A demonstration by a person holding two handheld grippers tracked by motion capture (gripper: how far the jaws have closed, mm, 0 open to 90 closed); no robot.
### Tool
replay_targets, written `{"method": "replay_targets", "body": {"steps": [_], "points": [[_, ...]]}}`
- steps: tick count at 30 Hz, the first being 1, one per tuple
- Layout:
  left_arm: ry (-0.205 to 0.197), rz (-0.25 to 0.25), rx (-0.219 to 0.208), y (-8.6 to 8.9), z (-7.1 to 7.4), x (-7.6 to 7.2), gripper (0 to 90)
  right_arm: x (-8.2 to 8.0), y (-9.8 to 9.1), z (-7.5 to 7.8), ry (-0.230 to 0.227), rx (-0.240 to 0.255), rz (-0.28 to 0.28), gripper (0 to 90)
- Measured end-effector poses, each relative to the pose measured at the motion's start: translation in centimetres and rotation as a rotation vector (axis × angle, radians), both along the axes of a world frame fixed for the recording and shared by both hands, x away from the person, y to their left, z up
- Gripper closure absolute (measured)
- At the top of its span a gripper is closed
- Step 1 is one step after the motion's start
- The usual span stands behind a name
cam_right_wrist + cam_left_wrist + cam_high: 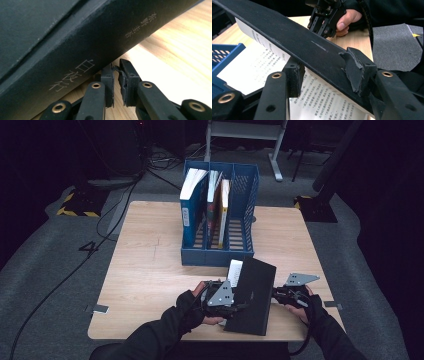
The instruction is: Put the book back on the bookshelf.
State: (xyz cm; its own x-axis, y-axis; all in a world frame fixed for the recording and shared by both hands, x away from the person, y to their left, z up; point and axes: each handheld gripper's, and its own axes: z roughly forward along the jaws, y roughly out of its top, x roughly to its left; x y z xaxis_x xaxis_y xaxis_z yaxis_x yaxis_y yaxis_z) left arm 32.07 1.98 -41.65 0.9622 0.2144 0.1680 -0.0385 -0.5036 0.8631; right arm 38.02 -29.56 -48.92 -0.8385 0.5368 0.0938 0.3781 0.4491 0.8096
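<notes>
Near the tabletop's front edge, the left gripper is clamping its half-closed jaws on the black book's cover, propping the book tilted, while the right gripper is pressing its empty, shut jaws, apparently touching, against the spine. The book is probably being stood up for the blue file rack toward the far edge, so the next move calls for tipping it upright.

High view: dim overall, the room around the table falling to near black; only the wooden top is moderately lit, from above. Shadows beside the table are soft. Left gripper view: nearest printed lines slightly blurred. Right gripper view: bright glare on the wood past the book, whose near cover is out of focus.
</notes>
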Motion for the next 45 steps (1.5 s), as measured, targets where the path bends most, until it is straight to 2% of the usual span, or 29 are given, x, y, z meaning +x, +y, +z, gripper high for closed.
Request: {"method": "replay_targets", "body": {"steps": [2, 3, 6, 9, 10, 11, 12, 14, 17, 20, 22, 25, 28, 31, 33, 34, 35, 39, 45], "points": [[-0.006, -0.001, 0.000, 0.0, 0.1, 0.0, 51.3, -0.1, -0.1, 0.1, 0.000, 0.011, 0.006, 84.4], [-0.023, 0.002, 0.002, 0.1, 0.1, -0.2, 51.3, -0.2, -0.1, 0.2, -0.006, 0.014, 0.006, 85.6], [-0.041, 0.011, 0.006, 0.5, 0.3, -0.3, 51.4, -0.4, -0.2, 0.9, -0.037, 0.040, 0.000, 89.1], [-0.065, 0.040, 0.015, 1.2, 0.5, -0.3, 51.4, -0.5, -0.2, 1.5, -0.044, 0.060, -0.001, 89.3], [-0.050, 0.061, 0.016, 1.5, 0.4, -0.1, 51.3, -0.5, -0.4, 1.8, -0.050, 0.095, 0.008, 89.1], [-0.031, 0.071, 0.013, 1.8, 0.3, 0.2, 51.2, -0.5, -0.7, 2.5, -0.046, 0.204, 0.053, 85.1], [-0.014, 0.078, 0.005, 2.0, 0.0, 0.4, 51.2, -0.7, -0.5, 3.6, -0.062, 0.243, 0.082, 84.6], [-0.011, 0.075, 0.003, 2.0, 0.0, 0.5, 51.3, -1.1, 0.8, 5.6, -0.135, 0.150, 0.088, 84.9], [-0.054, 0.075, 0.011, 1.8, 0.2, -0.1, 51.4, -1.1, 1.8, 6.0, -0.169, 0.094, 0.080, 85.2], [-0.083, 0.073, 0.018, 1.8, 0.2, -0.5, 51.3, -0.7, 1.1, 5.3, -0.147, 0.089, 0.041, 86.2], [-0.085, 0.075, 0.016, 1.8, 0.2, -0.7, 51.3, -0.7, 0.6, 4.7, -0.133, 0.089, 0.032, 86.2], [-0.111, 0.074, 0.023, 1.9, 0.2, -1.0, 51.2, -0.6, 0.5, 4.4, -0.125, 0.087, 0.027, 86.0], [-0.127, 0.066, 0.015, 2.0, 0.1, -1.5, 51.3, -0.2, 0.4, 3.8, -0.116, 0.039, 0.002, 85.4], [-0.164, 0.056, 0.018, 2.1, 0.2, -2.3, 51.3, 0.5, 0.9, 2.6, -0.063, 0.031, 0.006, 82.7], [-0.171, 0.053, 0.016, 2.2, 0.2, -2.5, 51.4, 0.6, 1.0, 2.6, -0.060, 0.037, 0.008, 82.8], [-0.174, 0.046, 0.016, 2.4, 0.2, -2.8, 51.6, 0.7, 1.1, 2.5, -0.053, 0.067, 0.028, 82.4], [-0.174, 0.046, 0.016, 2.4, 0.2, -2.8, 51.9, 0.7, 1.1, 2.5, -0.053, 0.067, 0.028, 82.4], [-0.158, 0.035, 0.008, 2.8, -0.1, -3.4, 53.3, 1.0, 0.8, 2.7, -0.036, 0.140, 0.038, 81.5], [-0.116, 0.029, 0.023, 3.7, -0.6, -3.7, 56.1, 0.6, 0.9, 3.6, -0.068, 0.181, 0.098, 82.8]]}}
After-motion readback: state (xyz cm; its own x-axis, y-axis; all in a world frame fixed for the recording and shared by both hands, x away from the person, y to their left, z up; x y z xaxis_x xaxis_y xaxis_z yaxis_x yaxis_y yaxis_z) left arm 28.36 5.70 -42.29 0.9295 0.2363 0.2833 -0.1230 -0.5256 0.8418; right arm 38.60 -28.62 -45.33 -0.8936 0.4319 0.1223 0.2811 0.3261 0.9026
